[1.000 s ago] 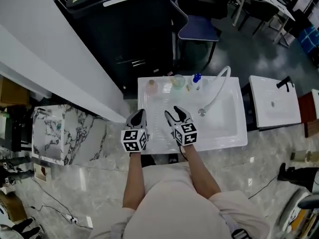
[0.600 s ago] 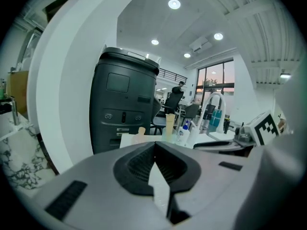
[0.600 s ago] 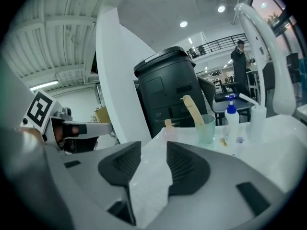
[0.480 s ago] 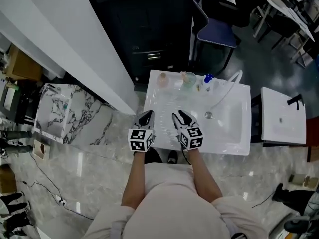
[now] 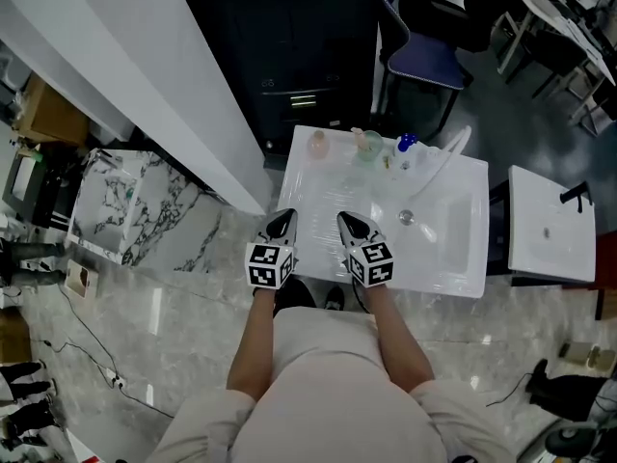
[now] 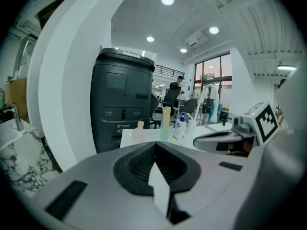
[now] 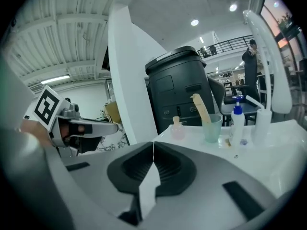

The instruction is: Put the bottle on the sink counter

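A white sink counter [image 5: 318,201] lies below me. Along its far edge stand a small pink bottle [image 5: 318,144], a greenish cup [image 5: 367,146] and a blue-capped pump bottle [image 5: 406,146]. My left gripper [image 5: 282,225] hovers shut and empty over the counter's near left corner. Beside it my right gripper [image 5: 352,226] is shut too; its jaws have just been closing with nothing between them. In the left gripper view the pink bottle [image 6: 140,126] and the pump bottle [image 6: 181,127] stand far ahead of the shut left gripper [image 6: 154,145]. The right gripper view shows the same pink bottle [image 7: 177,128] beyond the shut right gripper [image 7: 153,145].
A curved white faucet [image 5: 443,162] arches over the basin with its drain [image 5: 406,217]. A black cabinet [image 5: 289,46] stands behind the counter and a white partition [image 5: 125,66] to the left. A marble block [image 5: 145,210] sits at the left, a second white basin [image 5: 549,230] at the right.
The right gripper's jaws were open a second ago and are now shut on nothing. Both grippers stay over the counter's near edge while the head view has shifted.
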`<state>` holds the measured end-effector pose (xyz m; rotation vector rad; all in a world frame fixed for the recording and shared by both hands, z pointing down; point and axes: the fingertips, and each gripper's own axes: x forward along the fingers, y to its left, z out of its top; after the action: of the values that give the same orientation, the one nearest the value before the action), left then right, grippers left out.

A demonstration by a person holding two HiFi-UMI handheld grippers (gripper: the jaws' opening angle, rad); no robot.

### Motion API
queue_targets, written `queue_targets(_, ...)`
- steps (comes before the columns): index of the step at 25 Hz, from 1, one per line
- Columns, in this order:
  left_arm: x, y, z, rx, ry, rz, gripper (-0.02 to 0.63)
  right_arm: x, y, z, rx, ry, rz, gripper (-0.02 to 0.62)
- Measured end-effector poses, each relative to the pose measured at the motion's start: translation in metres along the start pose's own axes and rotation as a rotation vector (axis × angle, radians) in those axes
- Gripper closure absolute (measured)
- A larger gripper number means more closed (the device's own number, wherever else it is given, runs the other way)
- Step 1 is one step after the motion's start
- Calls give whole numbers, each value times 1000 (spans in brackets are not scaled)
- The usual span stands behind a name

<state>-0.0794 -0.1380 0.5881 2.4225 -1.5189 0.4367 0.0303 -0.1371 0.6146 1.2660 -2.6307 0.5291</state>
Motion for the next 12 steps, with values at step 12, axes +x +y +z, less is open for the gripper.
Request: queue_targets(12, 3, 1, -13, -6, 31, -28, 600, 1, -10, -14, 17, 62, -37, 588)
